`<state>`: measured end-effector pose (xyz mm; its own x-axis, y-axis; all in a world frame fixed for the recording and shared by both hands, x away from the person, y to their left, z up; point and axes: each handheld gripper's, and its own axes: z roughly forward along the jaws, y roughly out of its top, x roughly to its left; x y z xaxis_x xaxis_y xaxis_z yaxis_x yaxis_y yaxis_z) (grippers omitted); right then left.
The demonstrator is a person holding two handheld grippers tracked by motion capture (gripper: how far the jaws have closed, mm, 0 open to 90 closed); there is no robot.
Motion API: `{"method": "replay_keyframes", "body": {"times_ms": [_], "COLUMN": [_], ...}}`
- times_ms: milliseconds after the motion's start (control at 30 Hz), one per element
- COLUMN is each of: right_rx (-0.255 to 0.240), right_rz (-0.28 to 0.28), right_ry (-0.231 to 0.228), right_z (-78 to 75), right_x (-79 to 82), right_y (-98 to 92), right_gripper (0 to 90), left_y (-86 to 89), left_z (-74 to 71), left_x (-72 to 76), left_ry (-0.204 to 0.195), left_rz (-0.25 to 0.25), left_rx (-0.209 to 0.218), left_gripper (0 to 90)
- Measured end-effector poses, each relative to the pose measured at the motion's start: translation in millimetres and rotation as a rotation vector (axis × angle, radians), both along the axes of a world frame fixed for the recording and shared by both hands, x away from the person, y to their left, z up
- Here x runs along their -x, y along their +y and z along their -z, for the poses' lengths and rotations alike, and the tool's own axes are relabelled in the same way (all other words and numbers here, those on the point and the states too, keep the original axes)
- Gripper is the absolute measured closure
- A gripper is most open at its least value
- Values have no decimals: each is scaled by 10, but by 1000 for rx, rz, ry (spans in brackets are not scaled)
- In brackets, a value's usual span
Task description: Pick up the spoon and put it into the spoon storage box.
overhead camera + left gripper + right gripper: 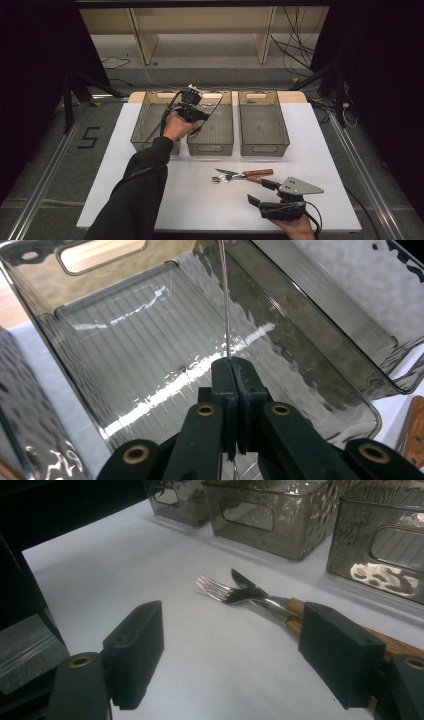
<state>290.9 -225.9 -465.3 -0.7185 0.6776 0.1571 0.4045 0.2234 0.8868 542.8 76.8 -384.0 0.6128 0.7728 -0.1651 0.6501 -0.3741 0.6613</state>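
Smoky plastic bins (263,120), middle bin (150,340) bare

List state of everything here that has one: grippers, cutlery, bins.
left gripper: shut on thin metal strip, over middle bin.
right gripper: open, empty.
fork: flat on table, crossing knife.
knife: flat on table.
middle bin: upright, looks empty.
right bin: upright, empty.
left bin: upright, partly hidden.

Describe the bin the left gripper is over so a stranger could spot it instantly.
Three smoky see-through bins line the far edge of the white table. It is the middle bin, under the left gripper. Unlike its neighbours, it has a bin on either side.
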Motion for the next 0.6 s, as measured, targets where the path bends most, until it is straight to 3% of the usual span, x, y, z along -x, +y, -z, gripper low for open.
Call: {"method": "replay_keyframes", "body": {"times_ms": [367,467,533,600], "right_rx": [-3,-5,-4,-4], "right_rz": [1,1,0,0], "right_ry": [-2,-1,-2,1], "right_z": [-4,-1,-1,-1], "right_x": [7,4,3,5], "right_y": [-5,-10,-10,-6], "right_gripper": [267,267,267,267], "left_y": [-108,-122,-122,-112], "left_z": [117,111,102,90], "left_x": [-27,-25,-39,-43], "left_ry": [18,15,26,27], "left_rz": [-5,-9,-32,-42], "left_rx": [-9,-31,-20,-16], "left_gripper": [890,870,674,563]}}
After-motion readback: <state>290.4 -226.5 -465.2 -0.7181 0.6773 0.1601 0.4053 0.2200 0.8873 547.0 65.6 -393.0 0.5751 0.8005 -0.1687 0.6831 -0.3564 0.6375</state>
